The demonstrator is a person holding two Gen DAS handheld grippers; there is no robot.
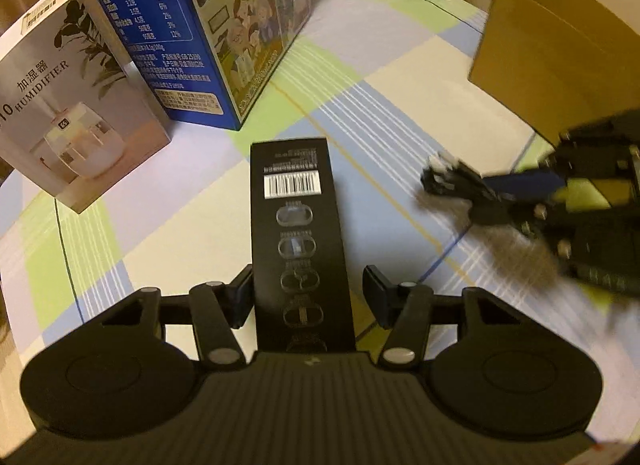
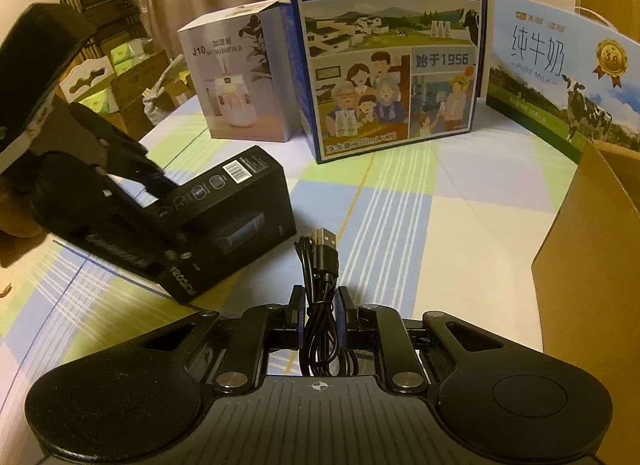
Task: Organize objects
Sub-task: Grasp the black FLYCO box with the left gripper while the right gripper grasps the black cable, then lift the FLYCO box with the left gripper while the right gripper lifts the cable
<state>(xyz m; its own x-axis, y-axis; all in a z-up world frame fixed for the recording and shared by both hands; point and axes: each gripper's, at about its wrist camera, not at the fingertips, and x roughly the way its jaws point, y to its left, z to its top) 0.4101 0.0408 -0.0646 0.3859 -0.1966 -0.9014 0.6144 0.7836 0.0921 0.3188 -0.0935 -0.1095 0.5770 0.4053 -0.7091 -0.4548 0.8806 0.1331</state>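
You're mid-pickup: left claw [image 1: 308, 297] straddles the slim black cardboard box [image 1: 298, 225] on the bench beside the brown carton [image 1: 552, 61], not yet pinching; right claw [image 2: 319, 319] clenches the black USB cable [image 2: 320, 265]; next, squeeze and lift.

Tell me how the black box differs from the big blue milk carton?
The black box lies flat on the tablecloth; the blue milk carton stands upright behind it. The black box is plain with a barcode and small icons; the blue milk carton carries cartoon people and large Chinese lettering. The black box sits between the left gripper's jaws; nothing touches the carton. Both are rectangular cardboard packages.
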